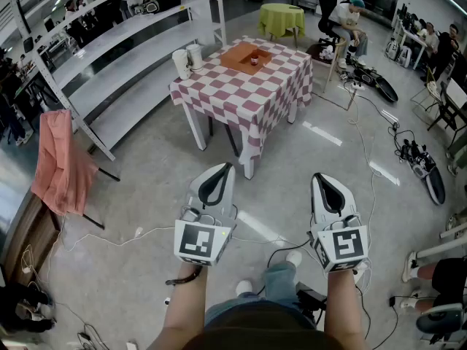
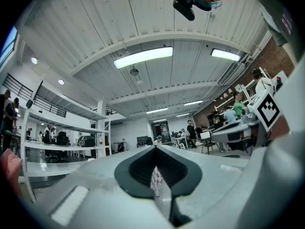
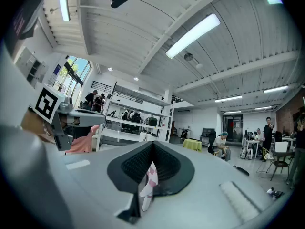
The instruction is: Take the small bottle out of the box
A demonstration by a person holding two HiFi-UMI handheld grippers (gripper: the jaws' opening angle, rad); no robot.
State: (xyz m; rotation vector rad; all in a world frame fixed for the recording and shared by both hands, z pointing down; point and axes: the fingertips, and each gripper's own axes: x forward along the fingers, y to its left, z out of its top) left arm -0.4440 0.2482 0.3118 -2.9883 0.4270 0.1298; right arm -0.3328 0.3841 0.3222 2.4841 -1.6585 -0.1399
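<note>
Holding left gripper (image 1: 221,170) and right gripper (image 1: 322,179) level, with jaws shut on nothing | standing well apart from checkered table (image 1: 219,93), hence probably only approaching | locating small bottle (image 1: 253,61) inside orange box (image 1: 237,55) on that tabletop, untouched
</note>
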